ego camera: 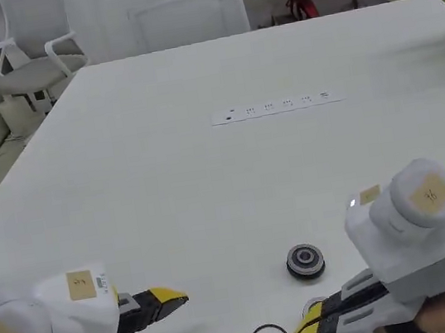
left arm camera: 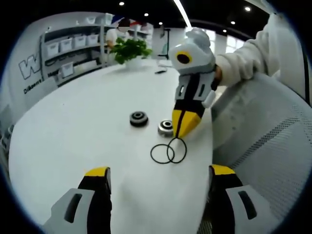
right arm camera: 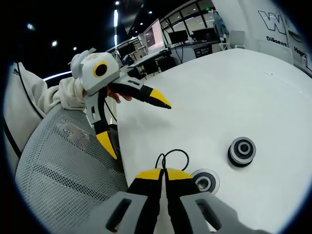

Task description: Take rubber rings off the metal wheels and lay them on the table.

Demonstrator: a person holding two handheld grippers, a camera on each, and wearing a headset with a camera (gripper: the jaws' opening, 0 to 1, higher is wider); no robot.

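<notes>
- Two thin black rubber rings (left arm camera: 168, 154) lie overlapping on the white counter (left arm camera: 87, 107), just nearer the person than the bare wheel (left arm camera: 165, 127), which serves as the marker here.
- One is a free ring (left arm camera: 151, 154) lying flat. The other, the pinched ring (left arm camera: 185, 150), seems to be caught at its far edge by the right tongs (right arm camera: 163, 173), which are clenched tight with the tips just beside the bare wheel.
- Nearer than the bare wheel and well back from it, the left tongs (left arm camera: 159, 171) are released, jaws wide apart and grasping nothing.
- Judged by look, the rings are light, soft and floppy, and grippy rather than slick, so a pinch anywhere on the cord should hold. The wheels look small, stiff and heavy, and likely to skid unless steadied at the rim.
- Just beyond the bare wheel stands a second wheel (left arm camera: 139, 118), with its black band on.
- Far past the bare wheel, bins (left arm camera: 63, 48) sit on wall shelves. Their contents are too small to tell.
</notes>
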